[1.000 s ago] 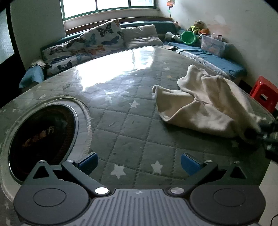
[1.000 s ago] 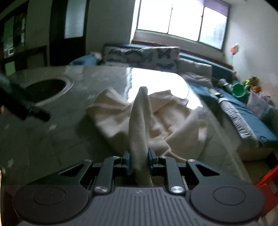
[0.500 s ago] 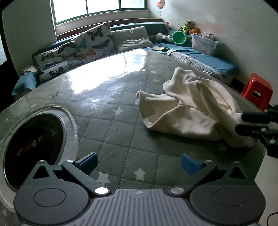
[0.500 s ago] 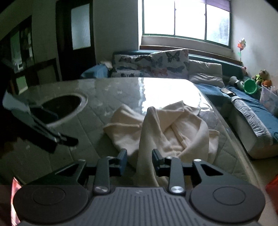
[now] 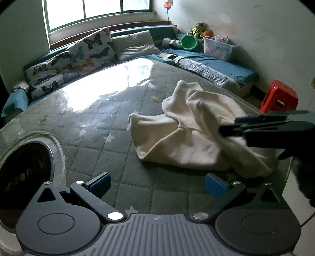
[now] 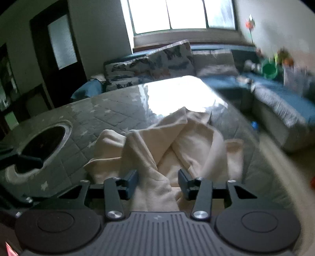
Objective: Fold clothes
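- The cream cloth (image 5: pixel 189 135) is lying in a rumpled heap on the green quilted mat (image 5: pixel 110 149) with little white stars, near the mat's right edge.
- A fold of the cloth is sitting between the blue pads of your right gripper (image 6: pixel 157 180), but the pads are not pressing on it.
- Your right gripper's jaws are opening, with a gap on each side of the fold.
- In the left wrist view, your right gripper (image 5: pixel 226 131) is reaching in from the right, over the cloth.
- Your left gripper (image 5: pixel 157 182) is hanging over bare mat, just in front of the cloth, with its jaws wide apart and nothing between them.
- A dark round hole (image 5: pixel 23 177) with a pale rim is sitting in the mat, far to the left of the cloth.
- Butterfly pillows (image 5: pixel 82 53) are lying at the back under the window (image 5: pixel 98 9).
- A red stool (image 5: pixel 279 98) is standing past the mat's right edge.
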The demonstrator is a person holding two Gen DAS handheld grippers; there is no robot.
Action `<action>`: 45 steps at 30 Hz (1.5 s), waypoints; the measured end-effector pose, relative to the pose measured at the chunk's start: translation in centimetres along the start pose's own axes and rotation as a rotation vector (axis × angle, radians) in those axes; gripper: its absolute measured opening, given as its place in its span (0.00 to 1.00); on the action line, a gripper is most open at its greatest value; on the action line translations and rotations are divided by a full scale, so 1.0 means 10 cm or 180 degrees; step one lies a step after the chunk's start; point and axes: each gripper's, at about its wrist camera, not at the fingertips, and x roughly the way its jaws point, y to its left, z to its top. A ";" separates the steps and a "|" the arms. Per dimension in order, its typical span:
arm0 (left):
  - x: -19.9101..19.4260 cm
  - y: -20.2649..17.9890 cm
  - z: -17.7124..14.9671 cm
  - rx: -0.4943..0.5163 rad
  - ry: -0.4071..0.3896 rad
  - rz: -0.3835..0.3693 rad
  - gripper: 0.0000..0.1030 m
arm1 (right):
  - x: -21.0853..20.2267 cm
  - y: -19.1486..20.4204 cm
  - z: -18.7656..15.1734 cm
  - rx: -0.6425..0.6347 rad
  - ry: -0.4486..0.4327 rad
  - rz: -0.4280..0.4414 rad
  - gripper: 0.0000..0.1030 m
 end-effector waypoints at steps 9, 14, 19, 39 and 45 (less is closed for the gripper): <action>0.00 0.15 0.03 -0.0122 -0.0011 0.0060 1.00 | 0.10 -0.04 -0.12 0.0161 0.0068 0.0326 0.31; -0.06 0.26 0.06 -0.0238 -0.0082 0.0080 1.00 | -0.12 0.09 -0.24 0.0003 -0.0086 0.0411 0.16; -0.09 0.27 0.09 -0.0285 -0.0138 0.0024 1.00 | -0.37 0.32 -0.41 -0.0111 -0.0125 0.0641 0.15; 0.24 0.05 0.02 0.0049 0.0139 -0.0294 0.66 | -0.78 1.03 -0.90 -0.0536 -0.0019 0.1374 0.14; 0.30 0.10 -0.06 0.0116 0.0159 -0.0360 0.18 | -0.88 0.98 -0.89 -0.0517 -0.0014 0.1309 0.18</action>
